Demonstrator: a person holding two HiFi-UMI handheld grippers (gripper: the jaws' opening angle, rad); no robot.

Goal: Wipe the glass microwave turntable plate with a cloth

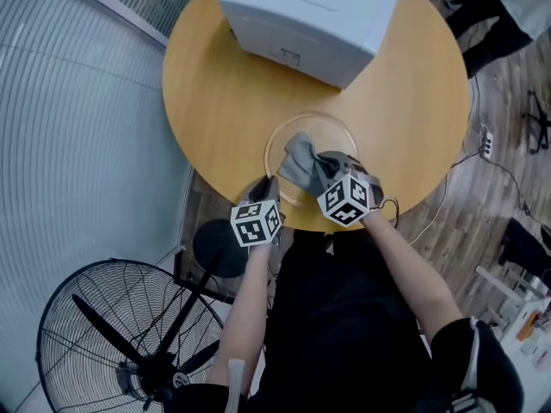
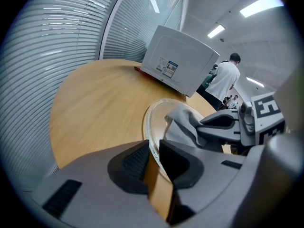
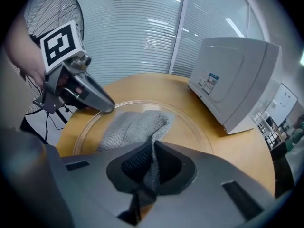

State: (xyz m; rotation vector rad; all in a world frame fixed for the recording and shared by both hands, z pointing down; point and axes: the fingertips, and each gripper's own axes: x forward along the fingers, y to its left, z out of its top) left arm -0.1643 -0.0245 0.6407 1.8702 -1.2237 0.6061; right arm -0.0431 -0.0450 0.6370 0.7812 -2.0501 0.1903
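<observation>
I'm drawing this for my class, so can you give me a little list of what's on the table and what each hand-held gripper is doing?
table: round, wooden
microwave: white, at the table's far side
plate: clear glass, flat on the table near its front edge
cloth: grey, lying on the plate
left hand-held gripper: clamped on the plate's rim
right hand-held gripper: pinching the cloth
fan: black, on the floor beside the table

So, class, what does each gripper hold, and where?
The left gripper clamps the glass plate at its rim; the right gripper pinches the grey cloth by a bunched edge.
</observation>
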